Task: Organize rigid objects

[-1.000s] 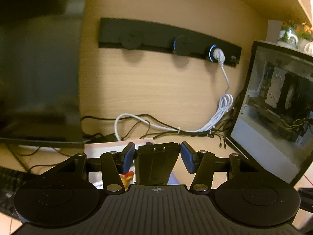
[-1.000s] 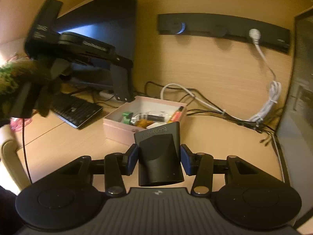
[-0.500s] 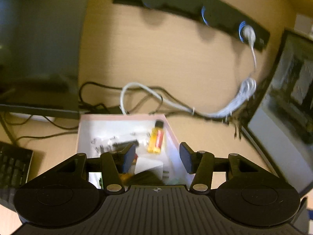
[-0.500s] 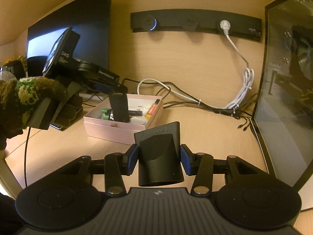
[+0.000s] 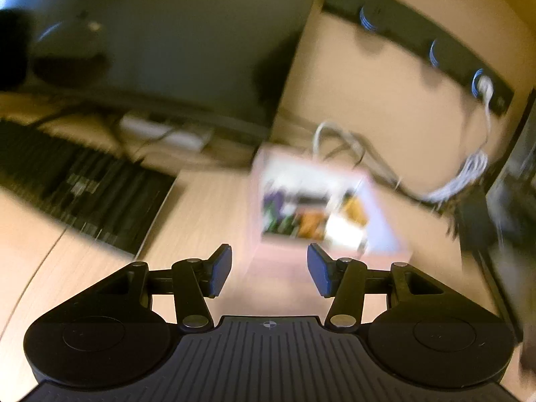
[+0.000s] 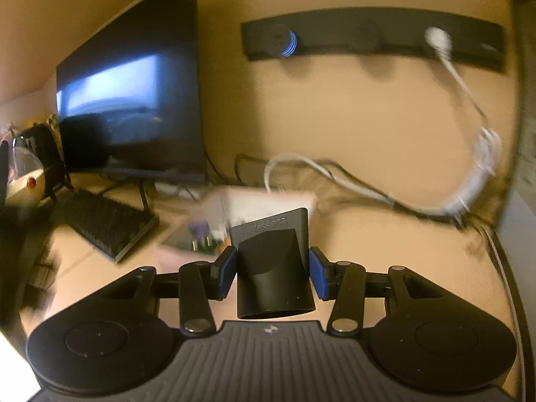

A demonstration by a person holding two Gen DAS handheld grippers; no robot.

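Two grippers mid-task: right gripper (image 6: 271,274) clamped on a black nozzle (image 6: 273,268) marked "Professional", low centre of its frame; left gripper (image 5: 269,269) parted and empty, nothing between the pads. Likely step: carrying the nozzle to the pink box (image 5: 385,234), centre-right in the left view, already crowded with small items. Next, probably: lift over the near wall, find a free spot, release. Farther back: keyboard (image 6: 104,221) at left, monitor (image 6: 134,93) upper left, white cable (image 6: 368,187) behind the box, a likely snag.

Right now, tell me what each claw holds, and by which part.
The right claw grips the black hair-dryer nozzle by its two sides, about mid-length, flat "Professional" end pointing away. The left claw is open and holds nothing.
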